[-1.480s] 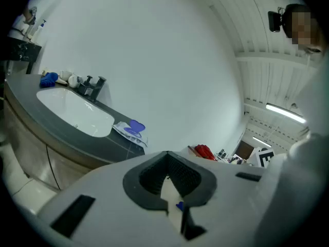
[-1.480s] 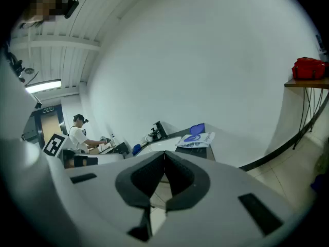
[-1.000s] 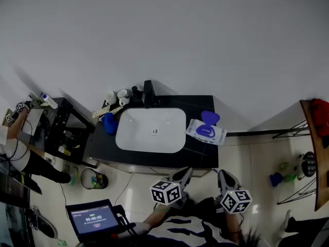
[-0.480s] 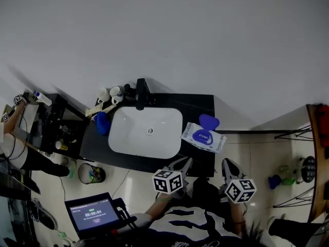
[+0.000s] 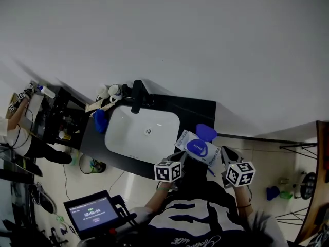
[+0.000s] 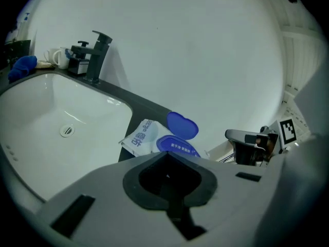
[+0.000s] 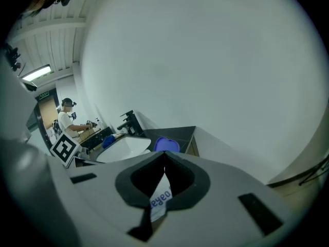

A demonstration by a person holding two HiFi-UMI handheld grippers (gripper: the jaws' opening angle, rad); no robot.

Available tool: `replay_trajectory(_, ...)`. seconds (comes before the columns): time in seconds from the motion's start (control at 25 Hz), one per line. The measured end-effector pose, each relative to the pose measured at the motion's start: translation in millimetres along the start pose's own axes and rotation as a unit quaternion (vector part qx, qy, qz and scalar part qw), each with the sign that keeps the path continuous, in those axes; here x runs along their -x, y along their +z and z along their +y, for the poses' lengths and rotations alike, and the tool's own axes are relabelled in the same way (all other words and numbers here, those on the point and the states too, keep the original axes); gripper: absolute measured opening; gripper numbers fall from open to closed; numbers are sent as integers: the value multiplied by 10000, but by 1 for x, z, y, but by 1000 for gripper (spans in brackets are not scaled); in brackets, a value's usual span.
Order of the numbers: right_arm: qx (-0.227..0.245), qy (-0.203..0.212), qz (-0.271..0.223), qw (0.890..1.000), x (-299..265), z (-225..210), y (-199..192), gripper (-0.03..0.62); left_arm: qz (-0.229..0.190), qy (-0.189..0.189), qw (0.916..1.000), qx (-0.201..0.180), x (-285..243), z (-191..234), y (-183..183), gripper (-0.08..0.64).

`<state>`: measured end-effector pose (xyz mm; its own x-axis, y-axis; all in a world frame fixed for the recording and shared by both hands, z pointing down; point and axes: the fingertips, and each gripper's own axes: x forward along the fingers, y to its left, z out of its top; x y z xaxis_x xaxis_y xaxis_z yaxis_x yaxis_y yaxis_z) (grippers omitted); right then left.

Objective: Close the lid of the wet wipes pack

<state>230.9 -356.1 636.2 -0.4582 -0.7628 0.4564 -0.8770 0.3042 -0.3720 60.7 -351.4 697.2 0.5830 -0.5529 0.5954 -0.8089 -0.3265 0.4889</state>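
Observation:
The white wet wipes pack (image 5: 198,149) lies on the black counter (image 5: 169,107) to the right of the sink. Its blue oval lid (image 5: 205,132) stands flipped open on the far side. In the left gripper view the pack (image 6: 144,137) and the raised lid (image 6: 182,125) sit just beyond my left gripper (image 6: 165,153), which is shut and empty. My right gripper (image 7: 164,152) is also shut, with the pack (image 7: 160,197) showing through the gap below its tips and the lid (image 7: 165,144) just past them. In the head view both grippers flank the pack's near edge.
A white basin (image 5: 141,130) fills the counter's middle, with a black faucet (image 5: 137,94) behind it. Cups (image 5: 110,91) and a blue cloth (image 5: 99,120) sit at the far left. Left of the counter are a dark shelf (image 5: 61,122), another person (image 5: 15,133) and a tablet (image 5: 92,215).
The counter and pack have come closer. Both grippers, which were well short of the counter's front edge, now reach the pack's near edge. Their jaws stay shut.

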Motion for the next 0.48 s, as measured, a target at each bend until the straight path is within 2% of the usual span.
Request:
replay_trajectory(0.16,274,156,429,9986,-29,-17,1,-2,316,314,9990,27,-5,10,-9,0)
replay_trajectory(0.32,746,124,801,9939,-58,-35,2,-2,420,394,9983,92,-7,10,-8,0)
replay_trajectory(0.48,815,322,974,9914,-81,-36,3,-2,549,503,9972,69,-10,12,-8,0)
